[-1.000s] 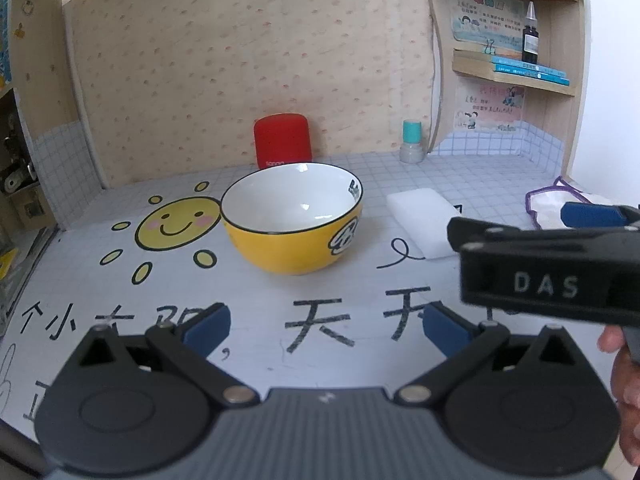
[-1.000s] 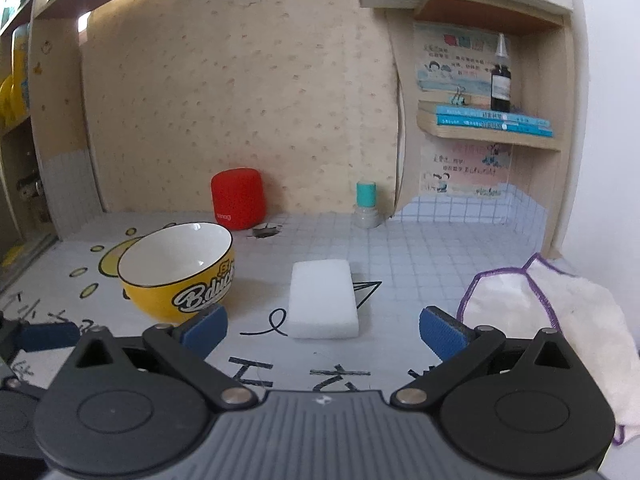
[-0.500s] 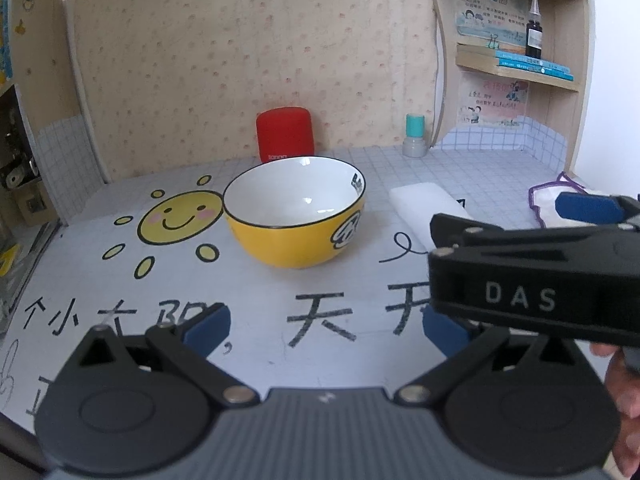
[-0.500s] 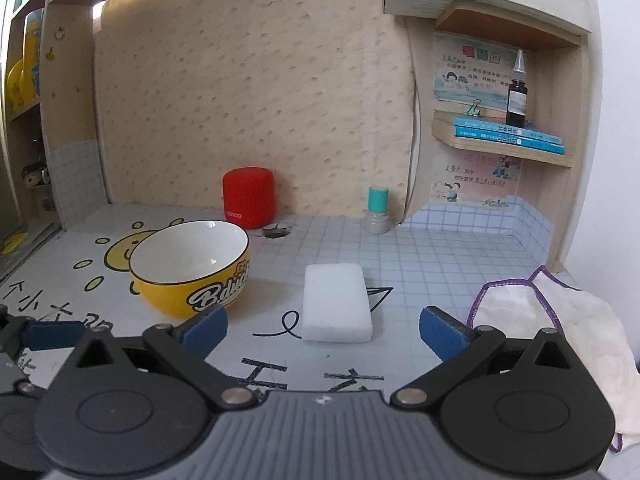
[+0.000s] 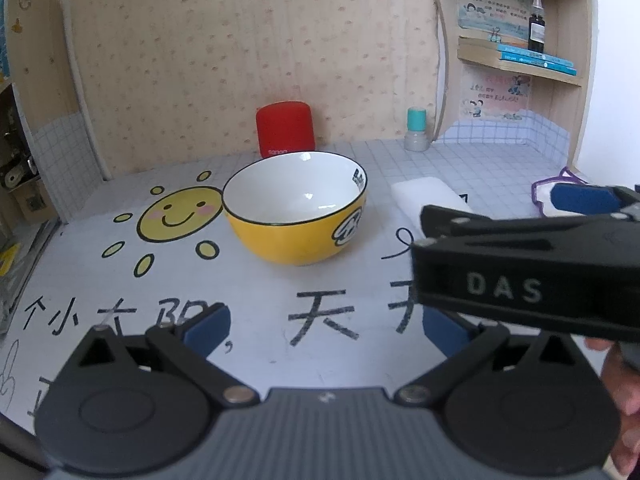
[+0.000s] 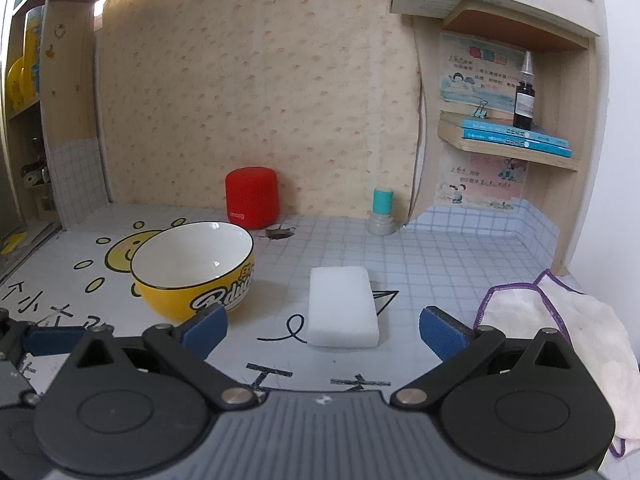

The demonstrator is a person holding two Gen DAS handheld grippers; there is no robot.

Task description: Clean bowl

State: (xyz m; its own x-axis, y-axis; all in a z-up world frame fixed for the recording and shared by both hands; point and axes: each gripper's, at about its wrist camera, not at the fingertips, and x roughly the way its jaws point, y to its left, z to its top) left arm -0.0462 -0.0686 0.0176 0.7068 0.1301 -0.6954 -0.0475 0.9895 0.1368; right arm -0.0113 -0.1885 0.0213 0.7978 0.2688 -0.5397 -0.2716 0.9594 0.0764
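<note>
Both jaws spread wide, left gripper (image 5: 320,326) beside right gripper (image 6: 322,330) (nothing held).

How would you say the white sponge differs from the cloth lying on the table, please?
The white sponge is a neat rectangular block with plain edges; the cloth is thin, crumpled and trimmed in purple. The sponge lies beside the yellow bowl; the cloth lies farther right, near the table's edge. Both are white and untouched.

Yellow bowl (image 6: 194,270), white inside; white sponge (image 6: 342,306); red cylinder (image 6: 251,197).

Black grippers (image 6: 323,328), blue-padded jaws
</note>
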